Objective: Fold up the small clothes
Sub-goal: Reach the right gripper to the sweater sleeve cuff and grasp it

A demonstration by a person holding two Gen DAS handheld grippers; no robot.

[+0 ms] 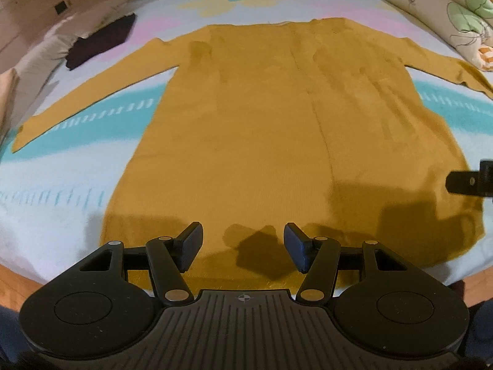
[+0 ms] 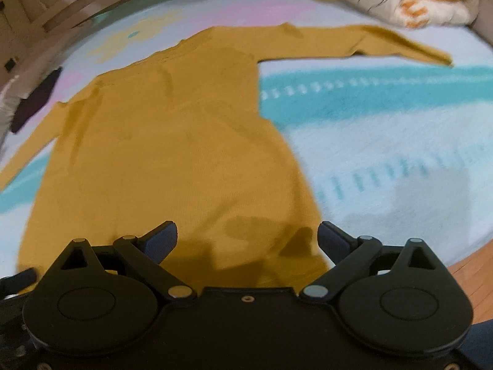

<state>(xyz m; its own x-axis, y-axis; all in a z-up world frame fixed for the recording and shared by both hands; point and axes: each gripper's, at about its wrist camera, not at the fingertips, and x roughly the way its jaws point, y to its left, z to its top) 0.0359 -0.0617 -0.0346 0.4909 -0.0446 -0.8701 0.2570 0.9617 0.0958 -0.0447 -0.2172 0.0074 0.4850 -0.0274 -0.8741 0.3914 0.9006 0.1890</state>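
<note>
A mustard-yellow long-sleeved garment point(image 1: 277, 123) lies flat on the bed, hem toward me, both sleeves spread out to the sides. It also shows in the right wrist view point(image 2: 172, 154). My left gripper point(image 1: 243, 243) is open and empty, just above the middle of the hem. My right gripper point(image 2: 248, 240) is open and empty, above the hem's right corner. Part of the right gripper shows at the right edge of the left wrist view point(image 1: 471, 180).
The bed has a pale sheet point(image 1: 46, 215) with teal bands and pink patches. A dark folded cloth point(image 1: 101, 40) lies at the far left. A floral duvet point(image 1: 431, 6) is bunched at the far right. The wooden bed edge point(image 2: 474, 274) runs near me.
</note>
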